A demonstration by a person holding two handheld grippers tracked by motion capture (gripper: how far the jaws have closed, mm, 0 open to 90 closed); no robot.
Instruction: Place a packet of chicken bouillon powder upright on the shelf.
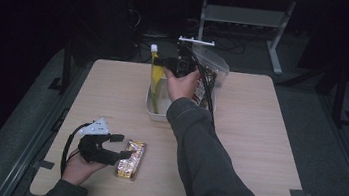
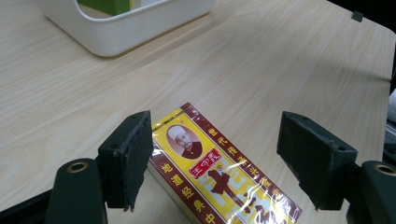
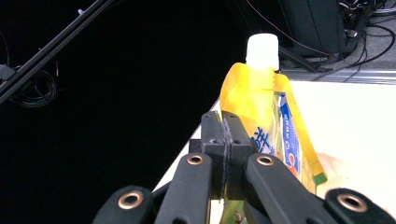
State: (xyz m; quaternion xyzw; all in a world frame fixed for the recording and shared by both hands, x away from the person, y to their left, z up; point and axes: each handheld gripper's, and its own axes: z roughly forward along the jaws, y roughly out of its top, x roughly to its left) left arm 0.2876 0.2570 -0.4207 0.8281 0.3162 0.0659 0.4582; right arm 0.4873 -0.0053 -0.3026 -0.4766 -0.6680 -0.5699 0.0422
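Note:
A yellow drink pouch (image 1: 155,74) with a white cap stands upright in a white bin (image 1: 152,111) at the table's far middle. My right gripper (image 1: 167,63) is shut on the pouch's upper edge. In the right gripper view the pouch (image 3: 261,112) rises just behind the closed jaws of that gripper (image 3: 225,135). Near the front left, a red and yellow box (image 1: 131,160) wrapped in clear film lies flat on the table. My left gripper (image 1: 119,148) stands open around its near end. In the left gripper view the box (image 2: 219,186) lies between the wide pads of this gripper (image 2: 219,158), which do not press on it.
A clear plastic bag (image 1: 214,71) with printed packets inside leans in the right side of the bin. The bin's white wall (image 2: 135,25) is beyond the box in the left gripper view. Table legs and cables lie on the dark floor behind.

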